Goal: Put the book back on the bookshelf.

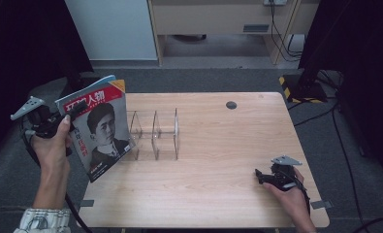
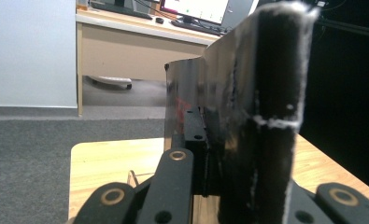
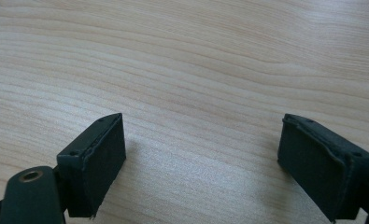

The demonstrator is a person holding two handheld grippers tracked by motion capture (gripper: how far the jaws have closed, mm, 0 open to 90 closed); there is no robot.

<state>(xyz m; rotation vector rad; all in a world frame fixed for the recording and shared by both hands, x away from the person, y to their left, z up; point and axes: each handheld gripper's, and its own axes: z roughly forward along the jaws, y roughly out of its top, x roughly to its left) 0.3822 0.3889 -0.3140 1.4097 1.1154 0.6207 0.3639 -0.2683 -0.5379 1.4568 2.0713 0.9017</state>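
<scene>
Item: magazine [image 1: 99, 127], held upright off the worktop's [image 1: 218, 160] left edge, clamped at its upper left margin by the left gripper [image 1: 71, 112]; fingers [image 2: 275, 121] closed on the pages.
Relation: clear divider rack [image 1: 155, 131] stands just right of the magazine, slots parallel to its long axis; left hand [image 1: 51, 145] far nearer.
Right gripper [image 1: 260, 175]: low over bare wood, near right corner, fingers [image 3: 95, 163] wide apart, empty.
Appearance: glossy cover, red masthead, monochrome portrait, slightly bowed.
</scene>
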